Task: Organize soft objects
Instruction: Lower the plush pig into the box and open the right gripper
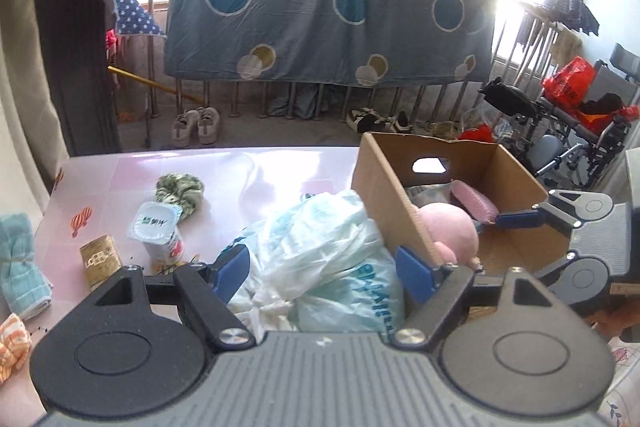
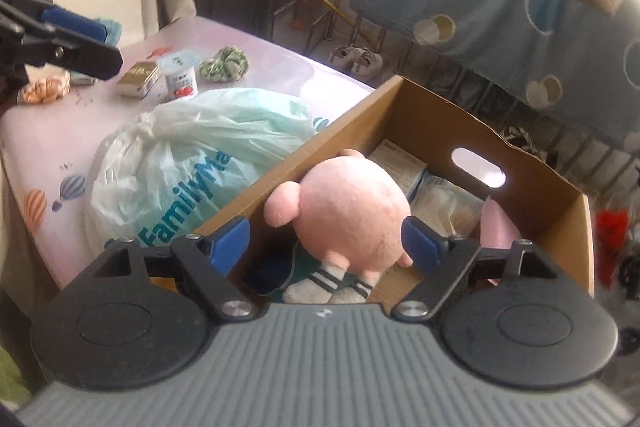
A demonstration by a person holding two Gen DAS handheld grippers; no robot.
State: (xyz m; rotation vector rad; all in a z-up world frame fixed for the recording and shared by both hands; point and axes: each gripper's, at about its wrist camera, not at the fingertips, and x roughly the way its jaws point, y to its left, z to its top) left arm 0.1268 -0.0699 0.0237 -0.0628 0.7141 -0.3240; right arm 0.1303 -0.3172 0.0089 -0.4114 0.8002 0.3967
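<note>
A pink plush toy (image 2: 352, 211) lies inside the cardboard box (image 2: 440, 115), against its near wall. My right gripper (image 2: 326, 243) is open over the box, its blue pads either side of the toy without pressing it. It also shows in the left wrist view (image 1: 516, 219). My left gripper (image 1: 324, 269) is open over a pale FamilyMart plastic bag (image 1: 320, 247) next to the box (image 1: 384, 195). The toy (image 1: 452, 227) shows past the box wall. A green scrunchie (image 1: 180, 189), a teal towel (image 1: 20, 263) and an orange scrunchie (image 1: 12, 343) lie on the pink table (image 1: 260, 167).
A yogurt cup (image 1: 160, 231) and a small gold carton (image 1: 100, 259) stand on the table left of the bag. A pink brush (image 1: 474, 203) and packets lie in the box. A blue quilt (image 1: 320, 7) hangs on rails behind; shoes sit on the floor.
</note>
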